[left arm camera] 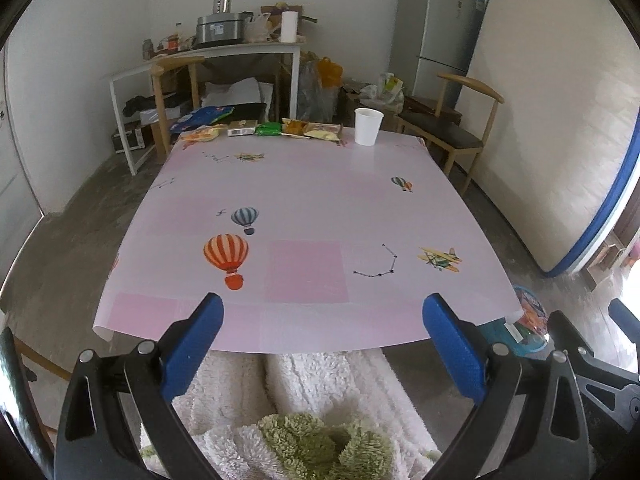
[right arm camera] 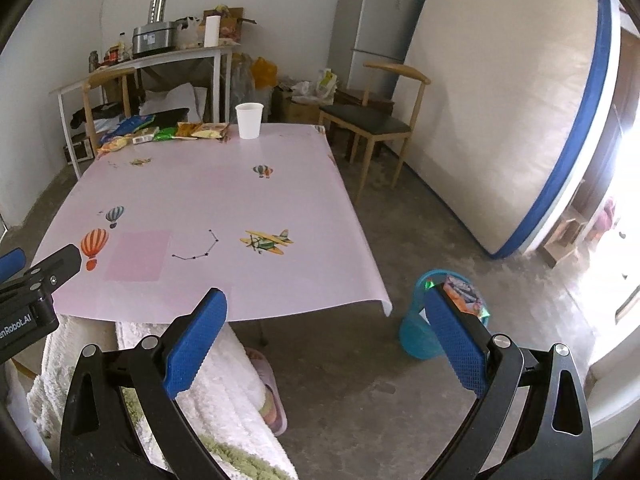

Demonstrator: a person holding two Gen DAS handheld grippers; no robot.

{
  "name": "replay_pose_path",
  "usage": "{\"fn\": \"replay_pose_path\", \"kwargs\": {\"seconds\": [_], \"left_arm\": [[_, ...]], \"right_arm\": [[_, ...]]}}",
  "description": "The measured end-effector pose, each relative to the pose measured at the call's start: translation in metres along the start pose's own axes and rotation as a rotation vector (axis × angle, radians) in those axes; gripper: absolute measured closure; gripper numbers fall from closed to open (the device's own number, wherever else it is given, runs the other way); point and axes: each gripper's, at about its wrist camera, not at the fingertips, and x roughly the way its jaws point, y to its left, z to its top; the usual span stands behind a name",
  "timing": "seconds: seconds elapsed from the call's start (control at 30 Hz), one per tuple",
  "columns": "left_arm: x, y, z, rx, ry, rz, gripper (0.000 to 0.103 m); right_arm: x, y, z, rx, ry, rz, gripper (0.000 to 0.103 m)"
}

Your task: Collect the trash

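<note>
Hovering wide open and empty at the frame bottom, left gripper (left arm camera: 322, 316) and right gripper (right arm camera: 326, 312), snack wrappers (left arm camera: 262, 129) beside paper cup (left arm camera: 367, 126) at upper centre, blue bin (right arm camera: 430, 320) lower right on floor.

The left camera is looking from just behind the desk's (left arm camera: 304, 208) near edge, straight down its length toward the far wall, with the left tool (left arm camera: 322, 312) spread wide at the bottom. The right camera is sitting further right, facing the same way but taking in the floor and the bin (right arm camera: 420, 340). Both are sharing the desk top, the cup (left arm camera: 368, 126), the fridge (left arm camera: 436, 28) and the mattress (right arm camera: 500, 100).
</note>
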Motion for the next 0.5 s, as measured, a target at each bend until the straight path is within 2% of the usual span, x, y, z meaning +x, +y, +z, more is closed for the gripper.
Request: {"fn": "replay_pose_path", "kwargs": {"seconds": [0.5], "left_arm": [[-0.002,-0.017,0.002,0.030,-0.011,-0.010,0.005]], "right_arm": [[-0.001,-0.014,-0.005,0.044,0.006,-0.020,0.008]]}}
